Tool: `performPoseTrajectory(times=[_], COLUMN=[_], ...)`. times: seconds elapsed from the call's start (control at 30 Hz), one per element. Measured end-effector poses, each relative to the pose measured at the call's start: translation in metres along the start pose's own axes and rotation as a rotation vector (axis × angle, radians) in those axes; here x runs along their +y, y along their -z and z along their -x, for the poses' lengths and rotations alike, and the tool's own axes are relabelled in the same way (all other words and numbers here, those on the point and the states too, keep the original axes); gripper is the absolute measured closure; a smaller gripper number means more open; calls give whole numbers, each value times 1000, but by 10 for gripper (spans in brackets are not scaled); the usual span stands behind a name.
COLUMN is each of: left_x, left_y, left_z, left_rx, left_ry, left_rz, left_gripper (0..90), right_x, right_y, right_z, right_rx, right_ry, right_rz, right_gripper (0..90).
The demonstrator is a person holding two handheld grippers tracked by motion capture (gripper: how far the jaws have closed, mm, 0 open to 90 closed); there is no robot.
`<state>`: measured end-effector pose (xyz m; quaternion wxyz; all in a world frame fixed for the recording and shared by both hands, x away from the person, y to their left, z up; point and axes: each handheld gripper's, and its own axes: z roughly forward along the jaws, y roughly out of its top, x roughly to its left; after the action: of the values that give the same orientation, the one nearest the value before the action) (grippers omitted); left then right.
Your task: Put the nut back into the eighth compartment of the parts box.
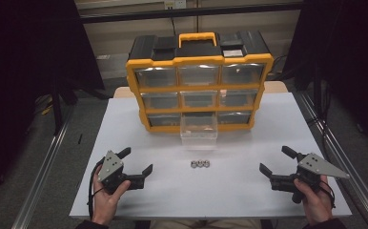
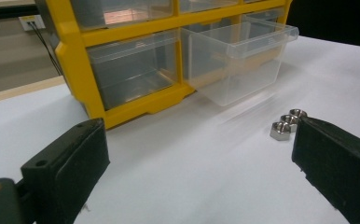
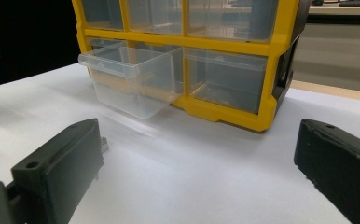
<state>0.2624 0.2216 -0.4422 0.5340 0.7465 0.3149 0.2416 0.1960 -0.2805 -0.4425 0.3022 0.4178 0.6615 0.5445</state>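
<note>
Three hex nuts (image 1: pixel 200 163) lie in a touching row on the white table (image 1: pixel 249 191), just in front of the clear drawer (image 1: pixel 199 130) pulled out of the yellow organizer's (image 1: pixel 199 90) bottom row. The left gripper (image 1: pixel 135 162) and right gripper (image 1: pixel 274 161) are held with jaws apart, well to either side. One end nut should be pinched across its flats, then lifted clear before being carried over the drawer.

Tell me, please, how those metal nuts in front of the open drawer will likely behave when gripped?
The nuts look like polished metal, so probably stiff, dense and slippery. They lie flat on the table, so are unlikely to roll. Being small and touching, gripping one may nudge the others.
</note>
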Motion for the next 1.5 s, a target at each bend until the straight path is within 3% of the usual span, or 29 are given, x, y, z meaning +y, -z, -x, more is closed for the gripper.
performPoseTrajectory(times=[0.3,0.7,0.8,1.1,1.33,1.5], left_x=[6,16,19,26,31,34], left_y=[-14,-37,-44,-60,-72,-82], left_z=[8,27,32,46,47,45], left_rx=[-26,-86,-118,-179,-206,-224], left_ry=[-18,-47,-42,-86,-78,-38], left_rz=[-9,-17,-19,-94,-159,-216], left_gripper=[44,45,46,62,77,58], right_x=[-1,-1,-1,0,0,0], right_y=[-1,-2,-2,-1,-2,-2], right_z=[1,0,0,0,0,0], right_rx=[7,15,15,11,14,18], right_ry=[-2,2,4,-1,2,6], right_rz=[-5,-2,-1,-4,-1,0], right_gripper=[11,10,11,10,10,10])
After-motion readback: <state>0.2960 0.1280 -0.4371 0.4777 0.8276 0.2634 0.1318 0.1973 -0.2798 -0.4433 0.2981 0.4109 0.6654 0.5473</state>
